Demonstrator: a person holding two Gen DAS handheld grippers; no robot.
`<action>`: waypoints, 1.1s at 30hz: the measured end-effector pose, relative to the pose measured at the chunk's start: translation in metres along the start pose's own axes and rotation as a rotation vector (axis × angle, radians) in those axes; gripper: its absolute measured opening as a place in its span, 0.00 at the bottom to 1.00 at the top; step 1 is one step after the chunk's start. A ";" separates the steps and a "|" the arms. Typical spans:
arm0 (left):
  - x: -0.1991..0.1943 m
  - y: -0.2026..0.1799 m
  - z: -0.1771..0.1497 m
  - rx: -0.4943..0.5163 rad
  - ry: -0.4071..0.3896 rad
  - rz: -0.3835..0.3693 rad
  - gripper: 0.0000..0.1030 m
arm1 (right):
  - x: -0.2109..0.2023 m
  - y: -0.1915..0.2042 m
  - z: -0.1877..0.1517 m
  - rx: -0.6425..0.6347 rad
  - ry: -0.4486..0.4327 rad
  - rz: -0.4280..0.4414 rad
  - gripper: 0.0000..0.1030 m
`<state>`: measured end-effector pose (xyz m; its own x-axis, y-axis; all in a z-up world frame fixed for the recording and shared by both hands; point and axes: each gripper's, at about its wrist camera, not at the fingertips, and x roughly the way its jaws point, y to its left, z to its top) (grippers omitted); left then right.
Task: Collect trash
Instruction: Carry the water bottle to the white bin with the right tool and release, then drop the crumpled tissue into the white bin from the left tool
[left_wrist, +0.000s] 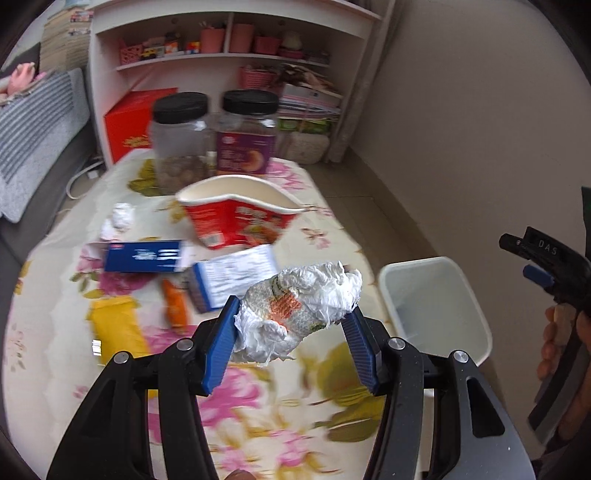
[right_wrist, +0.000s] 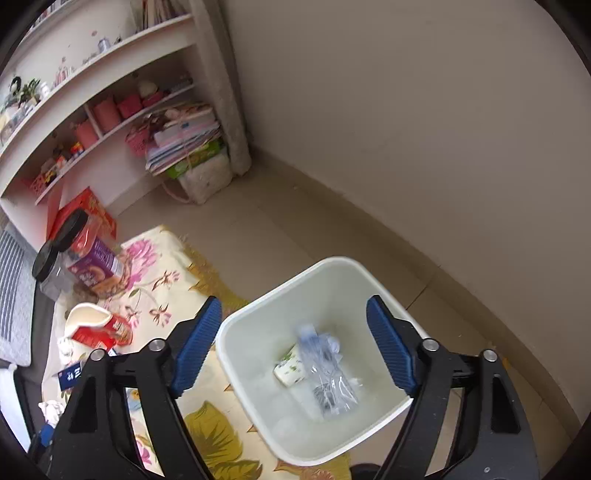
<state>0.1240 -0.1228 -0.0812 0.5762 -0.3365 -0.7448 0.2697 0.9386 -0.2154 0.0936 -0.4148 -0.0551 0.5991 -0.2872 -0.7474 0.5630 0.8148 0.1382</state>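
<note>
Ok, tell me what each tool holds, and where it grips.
Left tool pinches the crumpled tissue across its middle. Right tool is open and holds nothing.

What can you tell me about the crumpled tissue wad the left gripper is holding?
The tissue wad is crumpled white paper, soft-looking, with a faint embossed grid and orange and green stains or print on its front. It is pinched between the blue ribbed jaws of the left gripper, held in the air above the floral tablecloth, bulging up past the jaws. Only the jaws touch it. The white bin stands to its right.
</note>
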 end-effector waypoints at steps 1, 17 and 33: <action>0.003 -0.007 0.001 -0.004 0.002 -0.013 0.53 | -0.002 -0.004 0.001 0.004 -0.007 -0.007 0.79; 0.054 -0.130 0.002 0.068 0.054 -0.134 0.55 | -0.019 -0.061 0.024 0.149 -0.073 -0.058 0.88; 0.069 -0.168 0.003 0.097 0.058 -0.159 0.76 | -0.025 -0.074 0.029 0.176 -0.116 -0.104 0.92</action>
<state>0.1209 -0.3033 -0.0940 0.4757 -0.4720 -0.7422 0.4287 0.8612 -0.2730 0.0534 -0.4827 -0.0278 0.5883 -0.4289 -0.6855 0.7097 0.6802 0.1834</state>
